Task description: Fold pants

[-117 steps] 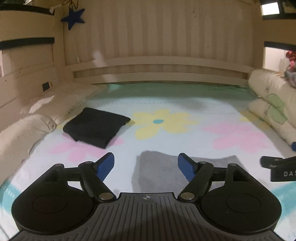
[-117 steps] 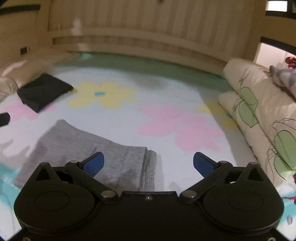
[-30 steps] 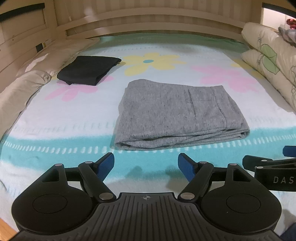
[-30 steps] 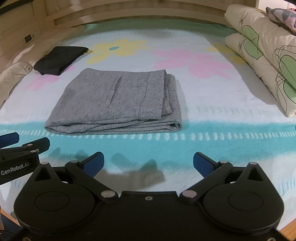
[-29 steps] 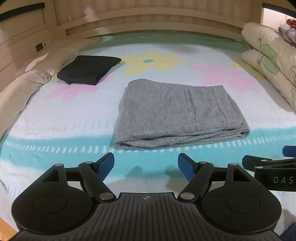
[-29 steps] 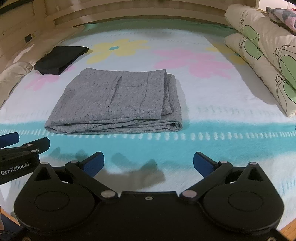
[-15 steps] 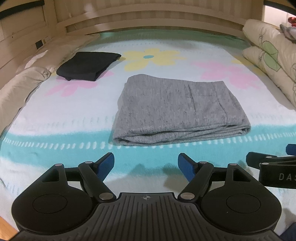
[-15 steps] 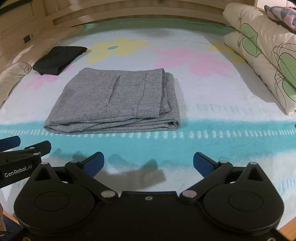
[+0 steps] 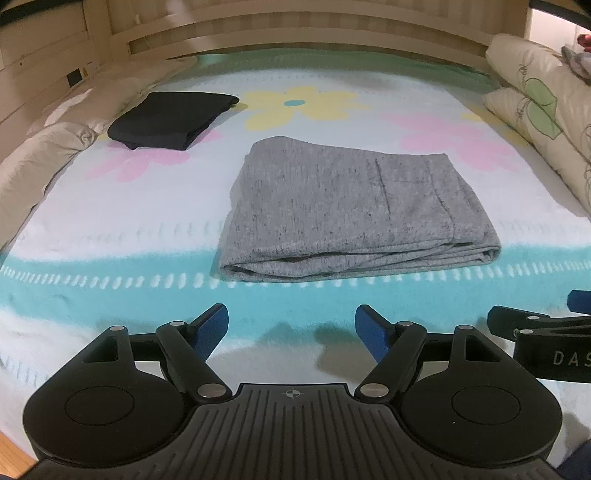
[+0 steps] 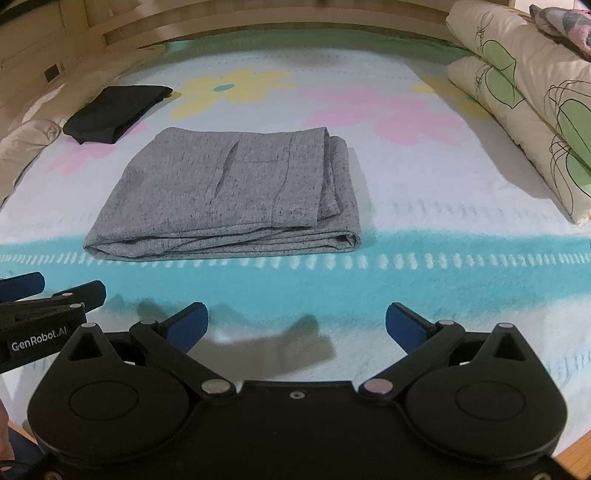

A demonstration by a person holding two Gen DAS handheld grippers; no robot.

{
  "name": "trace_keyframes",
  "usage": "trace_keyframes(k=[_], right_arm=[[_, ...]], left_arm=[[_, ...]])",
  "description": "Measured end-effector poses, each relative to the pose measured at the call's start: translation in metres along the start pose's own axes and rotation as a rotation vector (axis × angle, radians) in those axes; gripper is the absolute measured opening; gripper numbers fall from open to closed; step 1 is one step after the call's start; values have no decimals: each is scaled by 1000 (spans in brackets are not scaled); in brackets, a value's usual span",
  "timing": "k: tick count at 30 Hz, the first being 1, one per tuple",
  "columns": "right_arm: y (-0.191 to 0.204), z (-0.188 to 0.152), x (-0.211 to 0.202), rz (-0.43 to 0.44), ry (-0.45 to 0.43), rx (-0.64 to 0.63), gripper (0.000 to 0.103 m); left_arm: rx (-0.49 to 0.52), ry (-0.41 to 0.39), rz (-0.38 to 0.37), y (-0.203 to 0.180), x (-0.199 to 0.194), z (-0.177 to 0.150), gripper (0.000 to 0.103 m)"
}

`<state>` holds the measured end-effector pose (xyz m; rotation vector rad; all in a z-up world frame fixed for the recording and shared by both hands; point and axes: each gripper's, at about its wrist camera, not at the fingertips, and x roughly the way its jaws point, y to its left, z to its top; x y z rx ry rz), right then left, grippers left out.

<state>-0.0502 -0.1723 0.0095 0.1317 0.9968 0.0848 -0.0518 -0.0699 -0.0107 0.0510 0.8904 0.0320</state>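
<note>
The grey pants (image 9: pixel 351 210) lie folded into a flat rectangle on the flowered blanket (image 9: pixel 110 206); they also show in the right wrist view (image 10: pixel 236 192). My left gripper (image 9: pixel 291 326) is open and empty, held above the blanket's teal stripe in front of the pants. My right gripper (image 10: pixel 295 325) is open and empty, also in front of the pants and apart from them. Each gripper shows at the edge of the other's view: the right one (image 9: pixel 535 325) and the left one (image 10: pixel 48 291).
A folded black garment (image 9: pixel 173 120) lies at the back left of the blanket. A cream pillow (image 9: pixel 40 158) runs along the left side. Rolled flowered bedding (image 10: pixel 524 92) is stacked on the right. A wooden slatted headboard (image 9: pixel 295 33) closes the far end.
Both grippers have pulled back from over the pants towards the near edge of the bed, so the whole folded pants are in view. In the last second they shifted only slightly. Both stayed open.
</note>
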Motion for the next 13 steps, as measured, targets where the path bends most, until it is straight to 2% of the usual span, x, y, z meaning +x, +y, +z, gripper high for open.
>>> trace_keyframes(k=[13], right_arm=[[1,0,4,-1,15,-2,102]], left_arm=[[-3,-3,2,-2,1,0,75]])
